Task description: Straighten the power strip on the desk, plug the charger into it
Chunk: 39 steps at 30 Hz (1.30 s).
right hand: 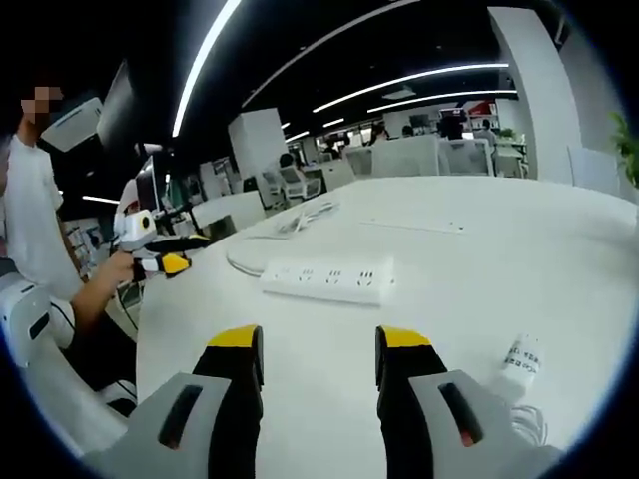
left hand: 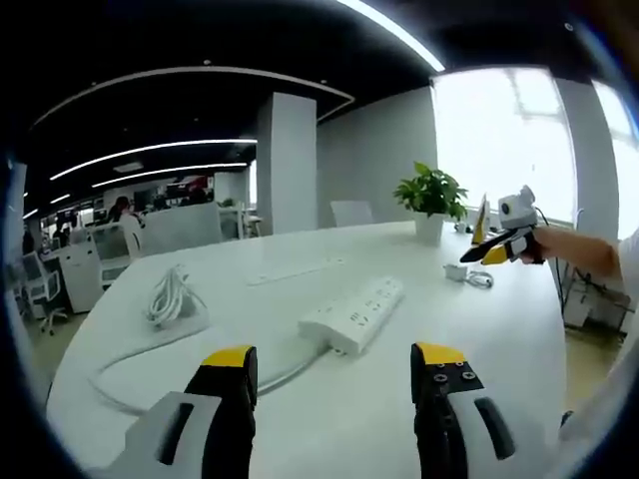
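Your left gripper [left hand: 334, 364] sits nearest in the left gripper view, its yellow-tipped jaws spread wide with nothing between them, hovering above the white desk [left hand: 399, 399]. Just beyond the jaws lies the white power strip [left hand: 352, 314], angled across the desktop, its cord [left hand: 150, 364] running off its near end and looping along the desk edge to a coiled bundle of cable [left hand: 170, 294]. Farther along the same view, your right gripper [left hand: 499, 249] comes in from the right, held in your hand above the desk close to the white charger [left hand: 456, 271] and its thin lead. A potted plant [left hand: 431, 200] stands behind them near the bright window.

In the right gripper view, your right gripper [right hand: 318, 364] also has its jaws apart and empty over the desk [right hand: 479, 259]. The power strip [right hand: 327, 279] lies ahead of the jaws, sockets facing up. The charger [right hand: 519, 359] rests on the desk to the right of the jaws, close beside them, with its lead curled just past it. Your left gripper [right hand: 165, 261] shows at the left, held in your hand off the desk's edge.
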Tool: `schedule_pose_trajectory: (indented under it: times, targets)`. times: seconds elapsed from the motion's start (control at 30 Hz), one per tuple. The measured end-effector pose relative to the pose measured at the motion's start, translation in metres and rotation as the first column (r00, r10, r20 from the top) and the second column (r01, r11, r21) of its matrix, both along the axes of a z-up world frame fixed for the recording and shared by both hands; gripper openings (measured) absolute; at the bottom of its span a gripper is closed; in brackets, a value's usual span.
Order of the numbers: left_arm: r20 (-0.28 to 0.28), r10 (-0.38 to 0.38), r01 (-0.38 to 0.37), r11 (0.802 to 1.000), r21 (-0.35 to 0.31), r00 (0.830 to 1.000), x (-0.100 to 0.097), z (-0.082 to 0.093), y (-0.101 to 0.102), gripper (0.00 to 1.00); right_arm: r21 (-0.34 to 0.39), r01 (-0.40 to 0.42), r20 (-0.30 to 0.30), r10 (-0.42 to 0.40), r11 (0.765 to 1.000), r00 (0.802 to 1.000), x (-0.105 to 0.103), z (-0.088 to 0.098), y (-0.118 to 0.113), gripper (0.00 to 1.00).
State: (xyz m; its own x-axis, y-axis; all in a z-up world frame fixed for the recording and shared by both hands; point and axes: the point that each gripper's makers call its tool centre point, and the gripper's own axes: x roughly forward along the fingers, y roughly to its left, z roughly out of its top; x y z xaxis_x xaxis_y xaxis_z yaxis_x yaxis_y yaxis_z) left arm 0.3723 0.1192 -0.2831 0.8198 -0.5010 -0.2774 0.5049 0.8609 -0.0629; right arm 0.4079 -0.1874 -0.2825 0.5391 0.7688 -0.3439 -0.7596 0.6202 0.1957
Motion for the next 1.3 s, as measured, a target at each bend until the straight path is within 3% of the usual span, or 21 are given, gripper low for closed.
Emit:
schedule_pose_trajectory:
  times: [0.47, 1.3]
  targets:
    - [-0.026, 0.009, -0.009, 1.000, -0.004, 1.000, 0.008, -0.018, 0.002, 0.65, 0.009, 0.017, 0.007, -0.017, 1.000, 1.000, 0.010, -0.003, -0.002, 0.45]
    - [-0.038, 0.015, -0.015, 1.000, -0.012, 0.999, 0.018, -0.036, 0.006, 0.65, 0.054, 0.006, 0.032, -0.008, 0.999, 0.999, 0.018, -0.006, 0.006, 0.46]
